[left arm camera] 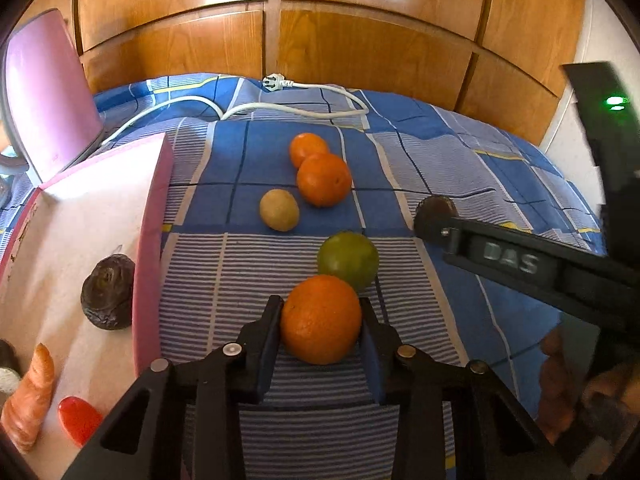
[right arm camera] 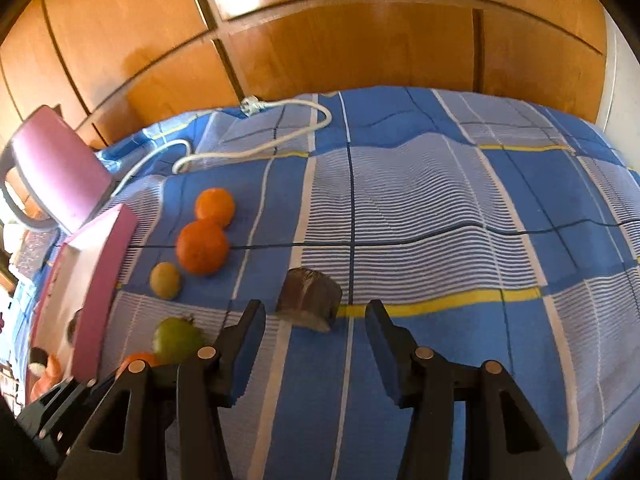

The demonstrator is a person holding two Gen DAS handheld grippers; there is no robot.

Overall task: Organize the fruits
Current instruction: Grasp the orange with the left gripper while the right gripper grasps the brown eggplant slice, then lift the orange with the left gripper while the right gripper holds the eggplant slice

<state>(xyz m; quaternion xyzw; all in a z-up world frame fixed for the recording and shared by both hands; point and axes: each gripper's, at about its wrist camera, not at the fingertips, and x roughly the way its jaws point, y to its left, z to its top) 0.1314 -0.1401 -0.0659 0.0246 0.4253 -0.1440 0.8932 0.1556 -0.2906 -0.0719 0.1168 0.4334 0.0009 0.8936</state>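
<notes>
the left gripper (left arm camera: 320, 320) has a big round orange fruit (left arm camera: 320, 319) between its two black fingers, and the pads press on both sides of it — it is squeezed tight. the fruit sits low on the blue and white striped bed cloth (left arm camera: 280, 272).

just behind it, touching, is a round green fruit (left arm camera: 349, 259). a bit farther is a small tan round fruit (left arm camera: 279, 209), then two more orange fruits (left arm camera: 324, 179) that touch each other.

on the left is a pink box with a white inside (left arm camera: 150, 248). in it lie a dark wrinkly fruit (left arm camera: 107, 291), an orange carrot (left arm camera: 30, 396) and a small red thing (left arm camera: 78, 419).

the right gripper (right arm camera: 316, 312) is on the right side, its jaws apart with nothing between them. just past its tips lies a dark brown cut piece of fruit (right arm camera: 309, 295) on the cloth — not touched.

far back, a white cord with a plug (left arm camera: 276, 82) curls on the cloth, and a pink kettle (left arm camera: 48, 96) stands by the wooden wall panels (left arm camera: 360, 40).
</notes>
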